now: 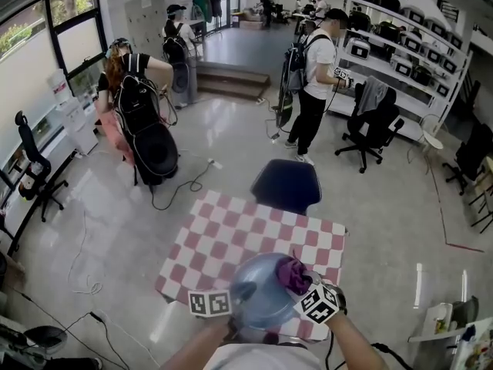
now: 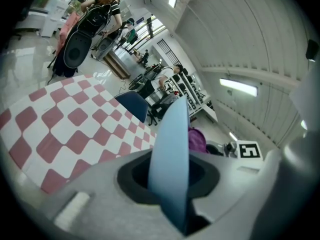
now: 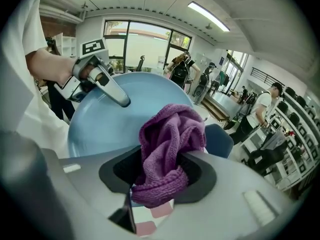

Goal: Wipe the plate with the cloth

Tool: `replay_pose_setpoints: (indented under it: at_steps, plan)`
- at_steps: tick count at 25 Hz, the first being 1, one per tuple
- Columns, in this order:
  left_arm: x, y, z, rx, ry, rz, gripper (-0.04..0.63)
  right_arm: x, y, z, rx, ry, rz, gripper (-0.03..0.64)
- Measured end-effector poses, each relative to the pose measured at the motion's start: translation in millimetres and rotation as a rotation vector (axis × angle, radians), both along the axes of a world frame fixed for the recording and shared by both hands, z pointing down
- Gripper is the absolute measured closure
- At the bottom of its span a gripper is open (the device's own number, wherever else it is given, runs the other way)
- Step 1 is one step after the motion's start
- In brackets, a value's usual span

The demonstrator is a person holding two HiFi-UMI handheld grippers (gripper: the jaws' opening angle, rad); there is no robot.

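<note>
A light blue plate is held up on edge above the near side of the checkered table. My left gripper is shut on its rim; in the left gripper view the plate shows edge-on between the jaws. My right gripper is shut on a bunched purple cloth, which rests against the plate's upper right face. In the right gripper view the cloth fills the jaws, with the plate behind it and the left gripper clamped on its far rim.
A dark blue chair stands at the table's far edge. Several people with equipment stand farther off on the floor. Office chairs and shelving line the right side; cables lie on the floor to the left.
</note>
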State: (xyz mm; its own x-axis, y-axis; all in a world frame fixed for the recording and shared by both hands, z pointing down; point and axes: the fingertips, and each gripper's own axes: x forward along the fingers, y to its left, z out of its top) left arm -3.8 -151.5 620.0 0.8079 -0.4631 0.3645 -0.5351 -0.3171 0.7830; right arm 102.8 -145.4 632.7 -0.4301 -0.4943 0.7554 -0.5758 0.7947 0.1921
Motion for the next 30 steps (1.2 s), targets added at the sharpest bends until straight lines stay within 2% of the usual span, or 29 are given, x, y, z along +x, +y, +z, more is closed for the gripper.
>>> replay_pose_setpoints:
  at_steps: [9, 15, 25, 30]
  plan:
    - [-6.0, -9.0, -2.6, 0.017, 0.005, -0.037, 0.523, -0.5, 5.0, 6.4, -0.037, -0.014, -0.014, 0.440]
    - [-15.8, -21.0, -5.8, 0.015, 0.035, -0.099, 0.523, -8.4, 13.9, 12.6, -0.084, -0.065, -0.020, 0.440]
    - [-21.9, -34.5, -21.2, 0.056, 0.043, -0.172, 0.522, -33.2, 37.8, 16.2, -0.182, -0.126, -0.061, 0.440]
    - [-20.2, -37.4, -23.2, 0.062, 0.049, -0.200, 0.522, -52.7, 51.4, 16.3, -0.240, -0.197, -0.103, 0.440]
